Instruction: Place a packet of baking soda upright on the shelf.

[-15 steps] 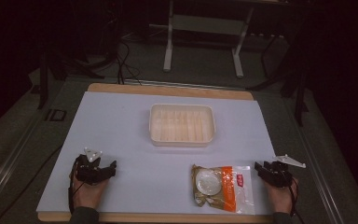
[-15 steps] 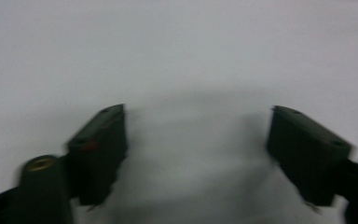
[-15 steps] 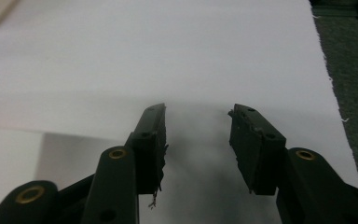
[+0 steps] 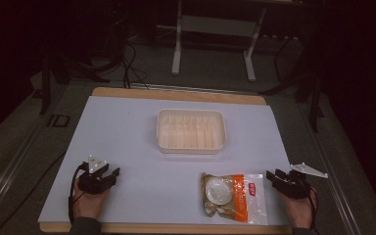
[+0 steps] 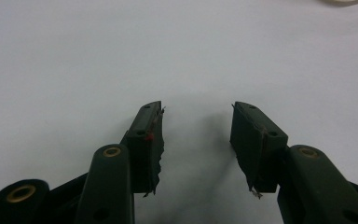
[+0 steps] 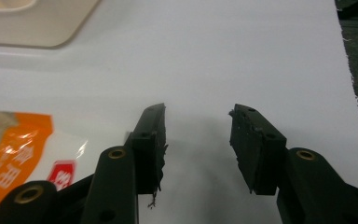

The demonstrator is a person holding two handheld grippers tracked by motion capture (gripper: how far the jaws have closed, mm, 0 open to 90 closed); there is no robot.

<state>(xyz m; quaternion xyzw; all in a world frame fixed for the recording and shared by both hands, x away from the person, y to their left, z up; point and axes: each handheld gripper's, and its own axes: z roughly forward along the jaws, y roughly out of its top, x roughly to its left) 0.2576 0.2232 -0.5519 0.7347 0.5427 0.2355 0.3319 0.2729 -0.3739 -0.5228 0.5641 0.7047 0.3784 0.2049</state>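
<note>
Nothing started — my left gripper (image 4: 108,175) and right gripper (image 4: 275,177) both gape wide, holding nothing. Snack bag (image 4: 232,196) lies untouched, nearer me than the empty tray (image 4: 191,148).

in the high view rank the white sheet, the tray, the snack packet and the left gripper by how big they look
1. white sheet
2. tray
3. snack packet
4. left gripper; nearness to the camera changes nothing here.

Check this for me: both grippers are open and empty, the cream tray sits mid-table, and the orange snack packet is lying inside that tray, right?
Not quite. In the high view the orange snack packet lies on the white table cover in front of the cream tray, beside the right gripper. The rest holds: both it and the left gripper are open and empty.
</note>
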